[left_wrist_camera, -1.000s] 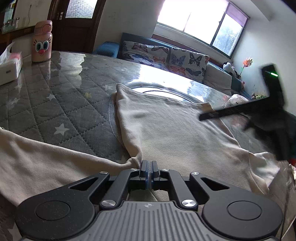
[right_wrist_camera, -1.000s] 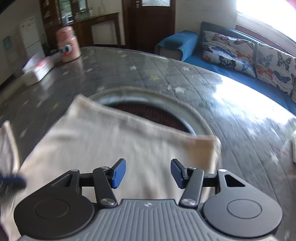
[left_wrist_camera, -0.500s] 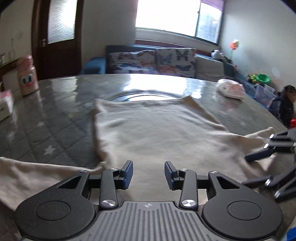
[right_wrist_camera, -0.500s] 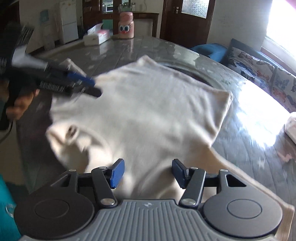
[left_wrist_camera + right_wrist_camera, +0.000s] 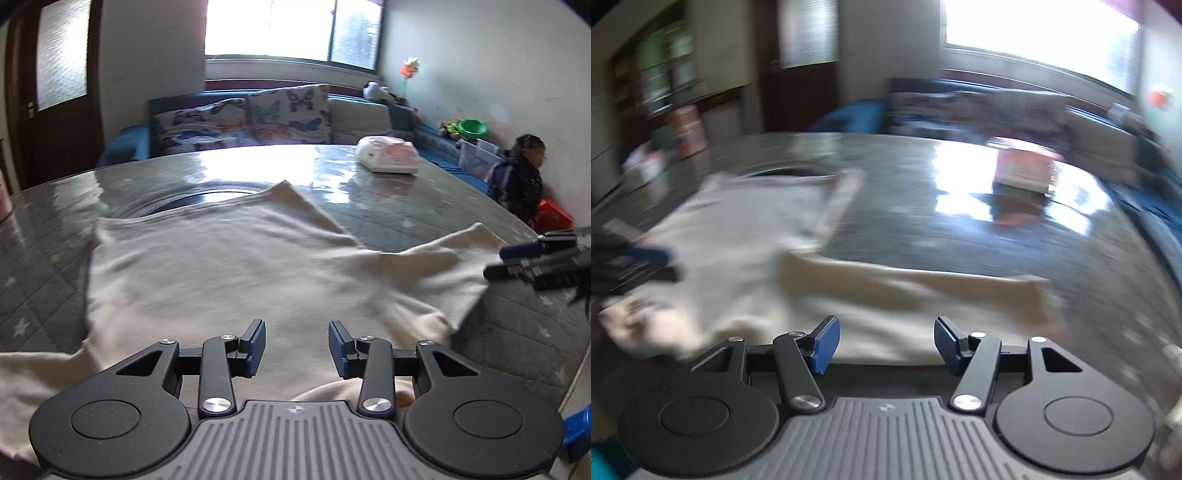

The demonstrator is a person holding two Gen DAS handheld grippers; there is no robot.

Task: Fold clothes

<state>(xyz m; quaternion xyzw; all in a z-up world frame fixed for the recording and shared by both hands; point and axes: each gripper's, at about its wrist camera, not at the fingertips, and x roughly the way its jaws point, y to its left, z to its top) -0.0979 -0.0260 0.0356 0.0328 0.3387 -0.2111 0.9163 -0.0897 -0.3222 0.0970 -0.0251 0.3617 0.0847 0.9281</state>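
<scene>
Shirt (image 5: 236, 266) beneath left hand-held gripper (image 5: 296, 345)

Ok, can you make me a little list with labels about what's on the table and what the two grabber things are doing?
garment: cream long-sleeved cloth top, spread flat, sleeves out to the sides
surface: grey quilted star-print table cover under glossy sheet
left gripper: jaws open, nothing between them, over the top's near edge
right gripper: jaws open, empty, over a sleeve; view blurred
also on table: white and pink packet, far side
</scene>
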